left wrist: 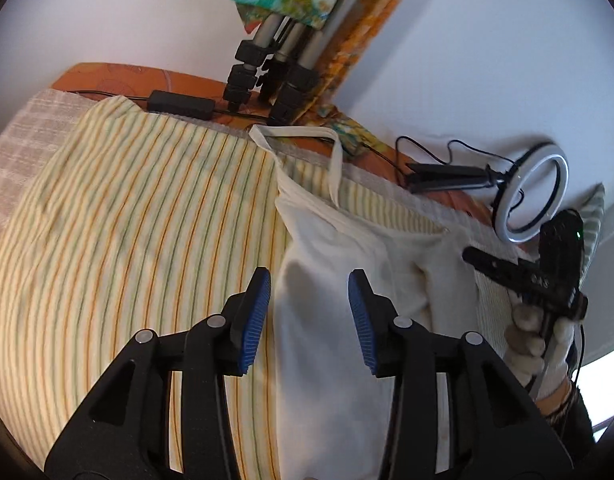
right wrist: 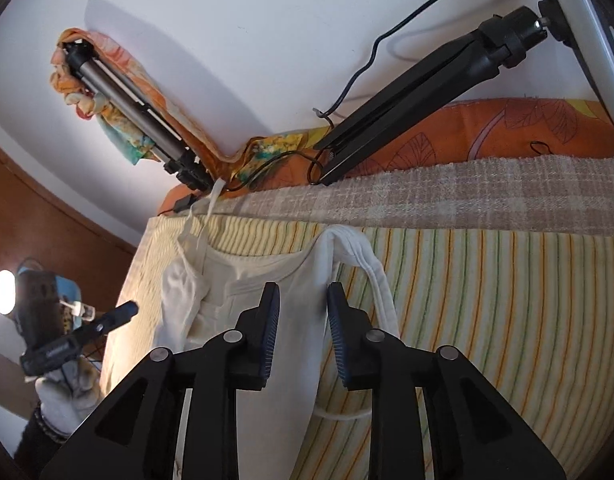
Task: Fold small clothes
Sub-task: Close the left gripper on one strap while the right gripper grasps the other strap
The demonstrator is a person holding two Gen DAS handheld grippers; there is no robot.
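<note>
While both tongs stand parted and empty, the stock reads thus. Left gripper (left wrist: 309, 316): blue pads apart above the cream garment (left wrist: 339, 280), gripping nothing. Right gripper (right wrist: 303, 330): likewise apart over the same garment (right wrist: 243, 280), one strap (right wrist: 381, 292) looping at 1 o'clock of its tips. Garment: lying flat on the striped sheet (left wrist: 127, 220). Tripod (left wrist: 267, 60): 12 o'clock, against the wall. Ring light (left wrist: 531, 192): 2 o'clock.
</note>
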